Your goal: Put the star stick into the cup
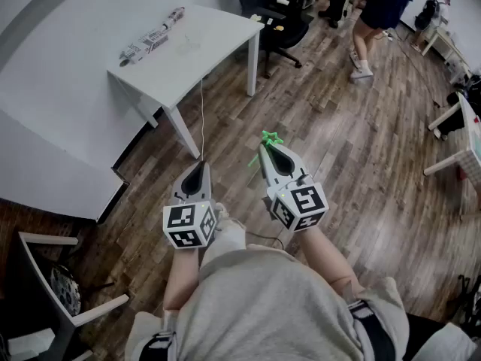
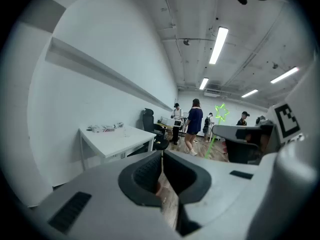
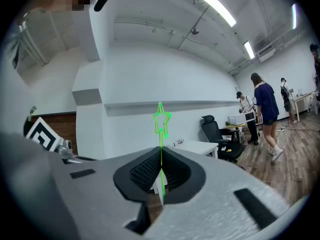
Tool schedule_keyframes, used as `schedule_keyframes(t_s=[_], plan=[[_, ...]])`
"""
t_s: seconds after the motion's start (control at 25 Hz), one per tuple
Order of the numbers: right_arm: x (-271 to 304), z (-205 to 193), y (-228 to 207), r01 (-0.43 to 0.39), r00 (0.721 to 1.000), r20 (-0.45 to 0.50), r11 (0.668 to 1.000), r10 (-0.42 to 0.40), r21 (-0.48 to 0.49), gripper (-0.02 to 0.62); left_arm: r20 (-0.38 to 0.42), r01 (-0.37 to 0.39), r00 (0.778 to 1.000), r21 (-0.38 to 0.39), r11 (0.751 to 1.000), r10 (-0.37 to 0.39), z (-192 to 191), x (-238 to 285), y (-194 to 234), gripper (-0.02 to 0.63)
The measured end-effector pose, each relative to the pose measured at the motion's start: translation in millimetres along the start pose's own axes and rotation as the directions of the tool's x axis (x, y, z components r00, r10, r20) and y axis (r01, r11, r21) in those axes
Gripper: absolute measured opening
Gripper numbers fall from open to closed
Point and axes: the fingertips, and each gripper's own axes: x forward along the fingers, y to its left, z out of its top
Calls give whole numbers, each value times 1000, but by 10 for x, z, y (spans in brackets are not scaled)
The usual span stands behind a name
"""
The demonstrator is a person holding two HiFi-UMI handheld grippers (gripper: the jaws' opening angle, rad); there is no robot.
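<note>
Grey shirt (image 1: pixel 263 307): fills the bottom edge of the head view, with both forearms reaching forward from it. The person stands on the wood floor (image 1: pixel 338 149), away from any furniture.
White table (image 1: pixel 218 36): far left and ahead, well apart from both grippers. A wrapped bundle (image 1: pixel 150 42) lies on it. No cup shows there or in any view.
Left gripper (image 1: pixel 197 164): jaws together on nothing, held out level. It looks parked as the spare hand.
Right gripper (image 1: pixel 264 147): jaws clamped on the star stick (image 1: pixel 267 137), aimed forward and level.
Star stick, attitude: pinched crosswise between the pads, with its long axis near upright. The star sits on top above the jaw tips and the plain end hangs below, probably so that end can drop into a cup.
Bystander (image 1: pixel 379 13): far right, well clear.
</note>
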Motion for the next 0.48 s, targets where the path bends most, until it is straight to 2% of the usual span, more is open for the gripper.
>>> schedule_keyframes(t_s=[0.2,0.48], plan=[[-223,-19,173,-3,1000,1,1000,3,14,-2,19,-28,999,3,1000,28,38,-356,28,12],[-313,-27,257,-14,1000,1,1000,14,5,-2,29,-37,999,9,999,36,34,-468,21,12]])
